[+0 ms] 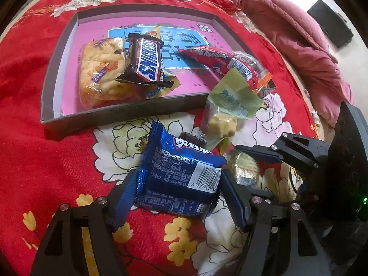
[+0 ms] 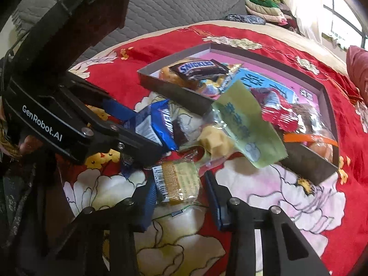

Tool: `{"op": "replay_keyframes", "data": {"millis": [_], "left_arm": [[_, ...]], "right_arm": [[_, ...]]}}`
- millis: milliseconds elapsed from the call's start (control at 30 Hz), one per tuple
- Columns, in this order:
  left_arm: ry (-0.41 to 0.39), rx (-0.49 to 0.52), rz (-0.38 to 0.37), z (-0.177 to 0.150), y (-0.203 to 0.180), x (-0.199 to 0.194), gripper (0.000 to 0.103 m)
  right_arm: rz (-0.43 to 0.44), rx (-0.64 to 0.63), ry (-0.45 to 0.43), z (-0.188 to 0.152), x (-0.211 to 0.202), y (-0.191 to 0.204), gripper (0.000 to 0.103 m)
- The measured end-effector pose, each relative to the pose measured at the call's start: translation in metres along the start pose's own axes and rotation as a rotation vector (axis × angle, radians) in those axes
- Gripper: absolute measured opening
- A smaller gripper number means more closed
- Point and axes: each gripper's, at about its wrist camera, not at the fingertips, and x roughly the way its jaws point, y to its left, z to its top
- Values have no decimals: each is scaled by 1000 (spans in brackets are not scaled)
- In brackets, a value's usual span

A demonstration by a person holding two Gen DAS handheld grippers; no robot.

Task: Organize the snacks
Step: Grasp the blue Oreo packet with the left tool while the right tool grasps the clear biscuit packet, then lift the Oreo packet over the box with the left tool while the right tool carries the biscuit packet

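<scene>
Both tools tilted down: left tool (image 1: 178, 197) gripping, right tool (image 2: 181, 192) part-open.

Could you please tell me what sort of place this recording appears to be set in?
Most likely a bedroom at home: the snacks lie on a red floral blanket, a pink quilt is bunched beside it, and folded clothes are stacked by a window.
</scene>
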Motion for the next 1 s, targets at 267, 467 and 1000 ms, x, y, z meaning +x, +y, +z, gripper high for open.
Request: {"op": "replay_keyframes", "data": {"millis": [267,467,1000], "left_arm": [[-16,23,48,-2,-8,-3,63],[-46,33,65,-2,-9,-18,58],[-185,17,72,7,-11,-61,58]], "right_arm": [[-11,87,-61,-1,-19,-18,39],[6,115,-118,4,-30,-22,39],[-20,193,-269,20,-58,-24,39]]}}
